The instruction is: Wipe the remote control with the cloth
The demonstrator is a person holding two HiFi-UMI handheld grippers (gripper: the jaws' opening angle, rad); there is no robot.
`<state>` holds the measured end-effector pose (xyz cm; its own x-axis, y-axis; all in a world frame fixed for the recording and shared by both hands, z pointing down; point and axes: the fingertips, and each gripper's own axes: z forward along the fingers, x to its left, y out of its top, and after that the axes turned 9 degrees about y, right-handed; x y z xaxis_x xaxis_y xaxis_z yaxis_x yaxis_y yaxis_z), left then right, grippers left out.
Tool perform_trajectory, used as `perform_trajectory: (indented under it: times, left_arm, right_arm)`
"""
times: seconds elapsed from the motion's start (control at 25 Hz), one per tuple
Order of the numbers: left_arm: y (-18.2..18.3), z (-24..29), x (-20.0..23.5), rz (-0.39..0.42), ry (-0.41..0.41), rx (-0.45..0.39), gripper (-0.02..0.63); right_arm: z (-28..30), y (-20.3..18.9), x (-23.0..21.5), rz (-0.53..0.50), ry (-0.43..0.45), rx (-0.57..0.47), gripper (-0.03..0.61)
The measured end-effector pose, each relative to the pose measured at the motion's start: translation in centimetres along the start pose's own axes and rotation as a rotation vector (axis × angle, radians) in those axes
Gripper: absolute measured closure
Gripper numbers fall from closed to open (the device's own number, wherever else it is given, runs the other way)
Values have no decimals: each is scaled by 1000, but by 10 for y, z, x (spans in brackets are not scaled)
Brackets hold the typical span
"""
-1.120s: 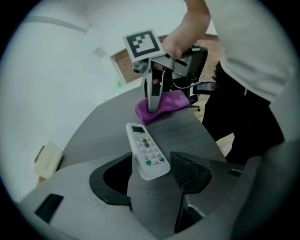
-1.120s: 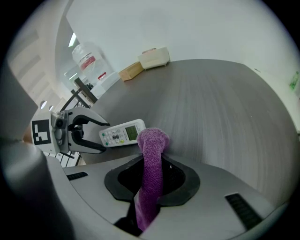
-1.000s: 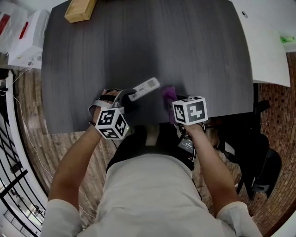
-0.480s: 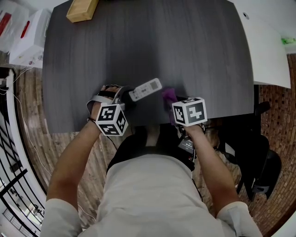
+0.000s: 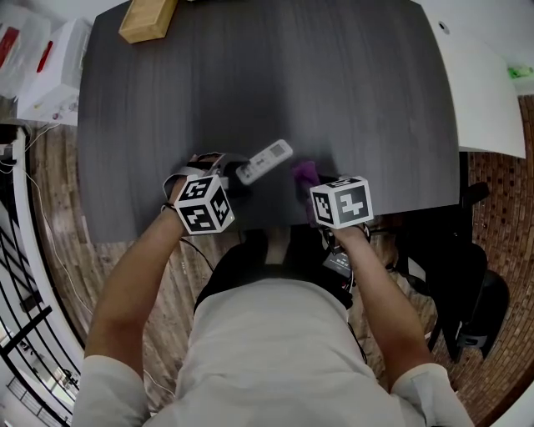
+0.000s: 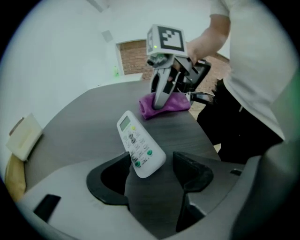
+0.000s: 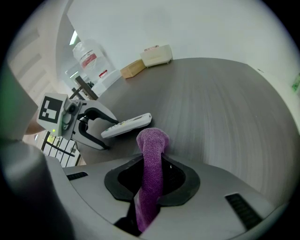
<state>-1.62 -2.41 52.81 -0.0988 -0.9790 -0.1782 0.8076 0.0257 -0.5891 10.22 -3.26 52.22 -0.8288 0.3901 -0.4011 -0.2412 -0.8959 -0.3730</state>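
Observation:
A white remote control lies on the dark grey table near its front edge. My left gripper is at its near end. In the left gripper view the remote's button end sits between the jaws of that gripper. These jaws have just been opening and stand apart without pressing on it. To the right, my right gripper is shut on a purple cloth. In the right gripper view the cloth stands up as a folded strip pinched between the jaws, its tip near the remote.
A tan wooden block lies at the table's far left corner. White boxes stand off the table's left side, and a white tabletop adjoins it at the right. A black chair stands at the lower right.
My left hand has turned a little and its marker cube has shifted right, towards the remote. The remote has barely moved. The right gripper and the cloth have kept still.

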Motion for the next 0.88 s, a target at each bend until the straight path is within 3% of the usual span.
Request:
perform_trajectory:
  times: [0.12,0.24,0.32,0.36,0.56,0.72,0.88]
  left_arm:
    - [1,5,5,-160,-4,-43,344]
    - [4,3,9,-266,38,-103,348]
    - [7,-2,13,-345,69,-141,423]
    - [9,-3,15,-381,78,-150,428]
    - [14,-5,18,-488,112,-192,439]
    - [14,-10,16,-590,122,-222,487]
    - [16,-15,8,-610,135,-233,514]
  right_arm:
    - [2,-1,2,-3,4,4,506]
    - [2,-1,4,-10,6,9,506]
    - [3,-1,3,-12,8,14,506]
    - [3,-1,3,-14,9,17,506]
    - [4,1,4,-23,15,23,506]
    - [4,5,11,-46,38,8,506]
    - [1,12,23,-88,72,-23,506]
